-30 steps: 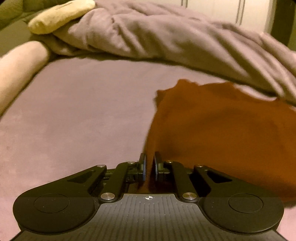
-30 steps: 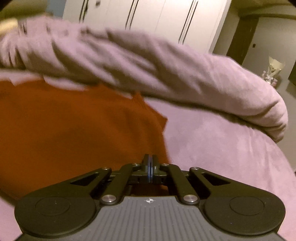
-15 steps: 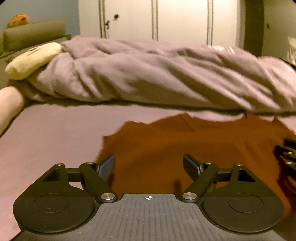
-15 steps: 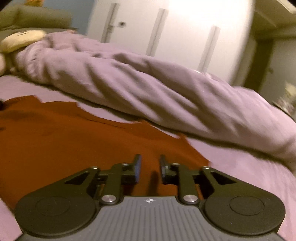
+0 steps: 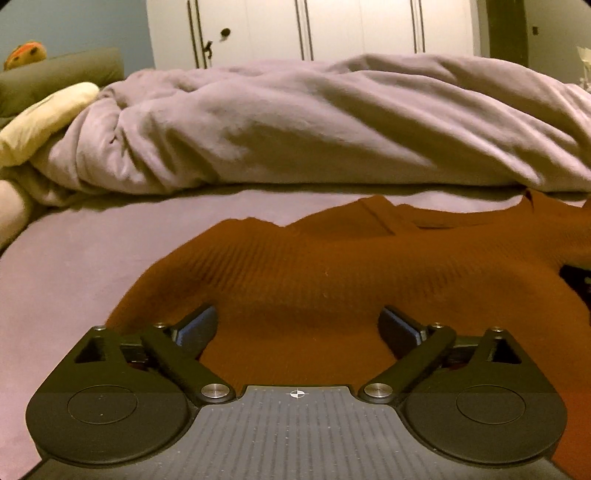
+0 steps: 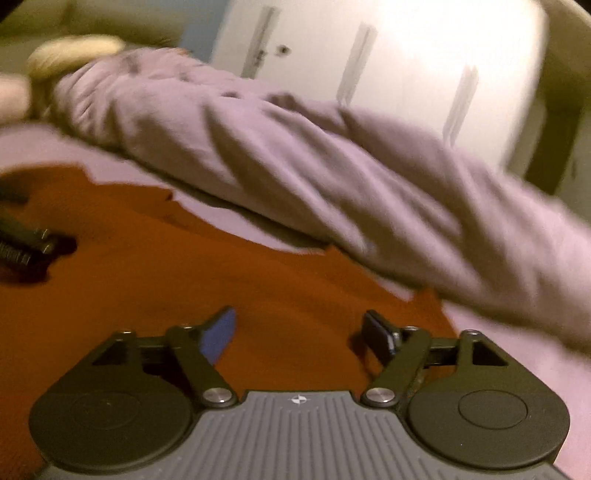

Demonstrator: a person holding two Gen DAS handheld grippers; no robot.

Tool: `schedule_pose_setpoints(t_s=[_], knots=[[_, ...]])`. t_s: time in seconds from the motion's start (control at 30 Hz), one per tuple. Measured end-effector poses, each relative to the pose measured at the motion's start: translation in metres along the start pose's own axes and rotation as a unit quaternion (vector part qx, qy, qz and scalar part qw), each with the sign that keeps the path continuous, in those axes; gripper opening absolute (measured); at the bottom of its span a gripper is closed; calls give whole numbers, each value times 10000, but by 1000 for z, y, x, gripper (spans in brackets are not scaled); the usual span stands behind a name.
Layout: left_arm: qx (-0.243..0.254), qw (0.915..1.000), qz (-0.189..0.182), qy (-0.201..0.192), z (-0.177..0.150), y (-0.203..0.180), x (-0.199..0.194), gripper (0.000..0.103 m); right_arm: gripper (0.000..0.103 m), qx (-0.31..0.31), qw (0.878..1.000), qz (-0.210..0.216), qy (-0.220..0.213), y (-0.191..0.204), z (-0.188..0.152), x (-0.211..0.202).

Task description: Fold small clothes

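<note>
Lilac bed (image 5: 92, 251) ahead, rust sweater (image 5: 332, 273) spread beneath both tools: left tool (image 5: 297, 325) gaping, right tool (image 6: 299, 328) gaping too, its view smeared by blur.

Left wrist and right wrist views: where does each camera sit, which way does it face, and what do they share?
Left wrist: sits on the left gripper, low over the bed, facing the rust garment and the bunched lilac duvet; its open fingers show, and the other gripper at the right edge.
Right wrist: sits on the right gripper, tilted and blurred, facing the same scene; its open fingers show, and the other gripper at the left edge.
Shared: garment, duvet, white wardrobe, yellow pillow.
</note>
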State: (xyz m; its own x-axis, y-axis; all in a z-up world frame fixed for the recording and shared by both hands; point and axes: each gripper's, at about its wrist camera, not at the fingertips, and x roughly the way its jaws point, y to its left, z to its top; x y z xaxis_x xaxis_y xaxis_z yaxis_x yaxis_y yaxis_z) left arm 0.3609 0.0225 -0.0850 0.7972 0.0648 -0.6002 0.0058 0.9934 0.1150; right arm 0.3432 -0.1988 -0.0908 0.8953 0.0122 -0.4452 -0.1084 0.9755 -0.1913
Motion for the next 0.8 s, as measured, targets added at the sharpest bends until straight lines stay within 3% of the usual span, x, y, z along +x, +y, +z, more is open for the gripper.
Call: schedule_pose_setpoints(t_s=[0.27,0.37,0.43,0.5,0.57,0.63,0.73,0.8], knots=[[162,9991,-8,401,10,4,-11,103,91,408,9989,86,218,-8,4,-3],[102,9987,-85,489,7,19,-42,103,94,408,9983,-180,387,-4,6,-27],[-172,9992,-123,328,-2,41,-68,103,94,381,9989,-225,176,3,-1,-60],[-534,9977,-73,409,-15,67,-84,103,94,404,9991,-97,8,7,-16,-92],[-918,9937,174,619,-26,93,-92,103,92,346,9993,-101,-11,11,-31,-113],[-1332,9872,132,868,-36,116,-94,102,70,85,9993,-346,141,15,-45,-121],[-1906,9742,-371,1150,-42,136,-93,82,66,273,9976,-578,247,9,-55,-126],[-2241,9627,-823,1272,-43,143,-89,81,62,408,9952,-829,325,6,-52,-131]])
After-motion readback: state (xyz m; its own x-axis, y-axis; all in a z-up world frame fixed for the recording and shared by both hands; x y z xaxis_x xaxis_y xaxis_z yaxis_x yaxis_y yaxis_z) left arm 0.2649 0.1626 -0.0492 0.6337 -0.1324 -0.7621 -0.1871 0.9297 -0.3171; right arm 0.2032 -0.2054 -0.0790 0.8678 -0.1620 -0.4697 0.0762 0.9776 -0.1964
